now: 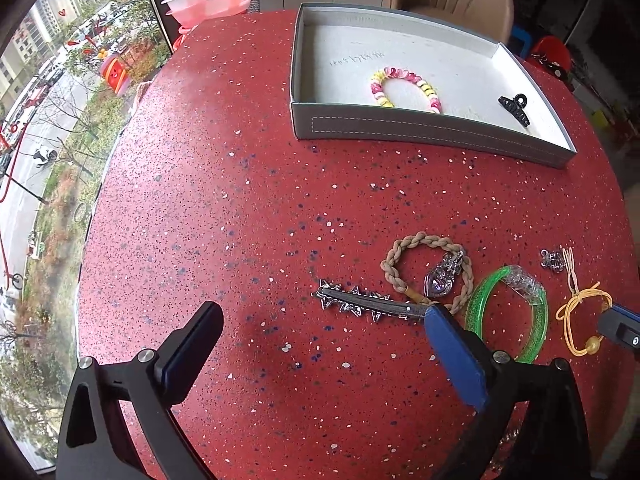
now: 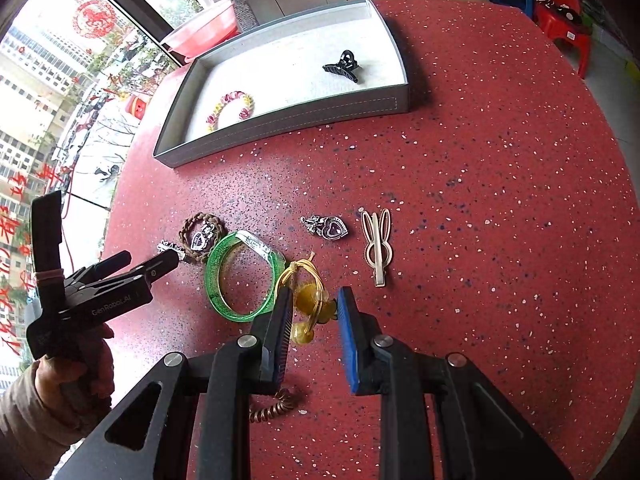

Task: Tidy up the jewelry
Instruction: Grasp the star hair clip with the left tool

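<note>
Slippage is the risk: the right gripper (image 2: 314,312) is clamped only on the thin yellow elastic hair tie (image 2: 308,300), well short of the grey tray (image 2: 280,136), while the left gripper (image 1: 320,332) gapes empty beside the spiked hair clip (image 1: 360,304).

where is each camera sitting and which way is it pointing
Left wrist: rides the left gripper, tilted steeply down at the red table, spiked hair clip ahead; its own wide-open fingers show.
Right wrist: rides the right gripper, also aimed down, jaws narrowed around the yellow hair tie; its fingers show, and the person's hand holding the left gripper.
Shared: grey tray, green bangle, braided band.
</note>
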The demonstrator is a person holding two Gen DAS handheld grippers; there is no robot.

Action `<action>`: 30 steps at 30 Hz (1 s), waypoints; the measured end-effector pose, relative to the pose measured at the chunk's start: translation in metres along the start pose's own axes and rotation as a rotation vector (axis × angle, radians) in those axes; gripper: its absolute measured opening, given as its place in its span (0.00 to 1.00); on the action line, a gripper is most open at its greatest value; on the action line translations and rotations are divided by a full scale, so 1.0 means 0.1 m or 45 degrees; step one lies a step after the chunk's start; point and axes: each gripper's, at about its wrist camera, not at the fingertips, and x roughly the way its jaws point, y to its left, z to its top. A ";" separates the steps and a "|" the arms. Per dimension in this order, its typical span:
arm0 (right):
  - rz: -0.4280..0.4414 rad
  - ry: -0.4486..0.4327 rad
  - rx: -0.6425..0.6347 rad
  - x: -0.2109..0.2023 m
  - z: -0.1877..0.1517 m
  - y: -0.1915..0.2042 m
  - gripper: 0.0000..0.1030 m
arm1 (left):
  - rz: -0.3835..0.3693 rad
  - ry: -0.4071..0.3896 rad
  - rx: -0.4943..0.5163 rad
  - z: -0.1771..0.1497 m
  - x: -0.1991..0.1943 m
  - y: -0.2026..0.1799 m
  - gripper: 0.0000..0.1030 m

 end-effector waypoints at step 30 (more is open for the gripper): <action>0.010 -0.019 -0.001 -0.04 0.03 0.03 0.24 | 0.032 0.016 0.097 0.00 -0.08 -0.33 0.54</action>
